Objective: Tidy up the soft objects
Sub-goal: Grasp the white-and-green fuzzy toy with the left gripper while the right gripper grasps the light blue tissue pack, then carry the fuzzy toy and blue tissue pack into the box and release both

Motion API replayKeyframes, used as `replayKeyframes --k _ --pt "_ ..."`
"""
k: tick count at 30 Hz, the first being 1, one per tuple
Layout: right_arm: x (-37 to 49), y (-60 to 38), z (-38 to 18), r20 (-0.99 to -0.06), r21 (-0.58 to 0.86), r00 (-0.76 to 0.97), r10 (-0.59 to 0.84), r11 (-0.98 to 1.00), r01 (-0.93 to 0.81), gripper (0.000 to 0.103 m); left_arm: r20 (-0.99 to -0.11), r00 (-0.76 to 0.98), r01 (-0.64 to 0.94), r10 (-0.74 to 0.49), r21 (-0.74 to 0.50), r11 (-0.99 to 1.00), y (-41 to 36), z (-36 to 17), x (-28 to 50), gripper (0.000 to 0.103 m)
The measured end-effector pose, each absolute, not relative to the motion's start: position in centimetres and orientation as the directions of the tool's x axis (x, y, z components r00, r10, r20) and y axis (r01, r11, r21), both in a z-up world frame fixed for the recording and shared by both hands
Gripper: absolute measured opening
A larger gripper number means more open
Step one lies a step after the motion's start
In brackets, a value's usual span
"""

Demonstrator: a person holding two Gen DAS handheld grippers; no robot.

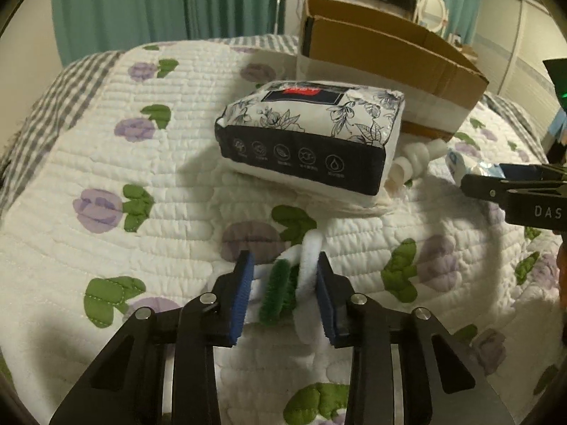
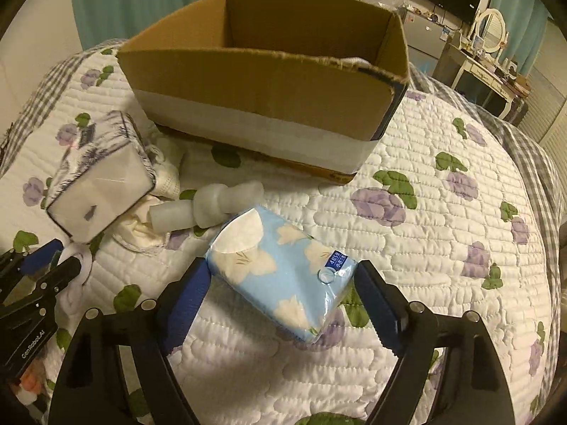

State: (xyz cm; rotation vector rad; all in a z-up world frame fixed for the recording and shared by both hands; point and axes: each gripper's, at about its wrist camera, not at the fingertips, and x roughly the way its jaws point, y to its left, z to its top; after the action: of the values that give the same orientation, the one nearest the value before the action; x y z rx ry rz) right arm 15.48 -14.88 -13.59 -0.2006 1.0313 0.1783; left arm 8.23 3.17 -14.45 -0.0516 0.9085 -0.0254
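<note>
My left gripper (image 1: pixel 285 265) is shut on a fuzzy white and green twisted toy (image 1: pixel 294 283) that rests on the quilt. My right gripper (image 2: pixel 283 283) is shut on a light blue flowered tissue pack (image 2: pixel 283 272); it also shows in the left wrist view (image 1: pixel 496 186). A black and white floral tissue pack (image 1: pixel 312 138) lies on the bed and shows in the right wrist view (image 2: pixel 97 177). A white knotted foam piece (image 2: pixel 209 207) lies beside it. An open cardboard box (image 2: pixel 265 81) stands behind them.
The bed has a white quilt (image 2: pixel 425 248) with purple flowers and green leaves. A crumpled white cloth (image 2: pixel 141 230) lies under the floral pack. Green curtains (image 1: pixel 141 3) hang behind. A dresser with a mirror (image 2: pixel 490 32) stands at the far right.
</note>
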Motion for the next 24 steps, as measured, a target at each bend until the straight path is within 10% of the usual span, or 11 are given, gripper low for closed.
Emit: replayKeyframes --k 24 --pt "11.1 -14.8 -7.1 -0.738 -0.046 0.662 0.132 0.969 -0.244 0.083 -0.672 0.734 0.064 -0.099 -0.077 0.995 3.0 -7.9 4.8 0.026"
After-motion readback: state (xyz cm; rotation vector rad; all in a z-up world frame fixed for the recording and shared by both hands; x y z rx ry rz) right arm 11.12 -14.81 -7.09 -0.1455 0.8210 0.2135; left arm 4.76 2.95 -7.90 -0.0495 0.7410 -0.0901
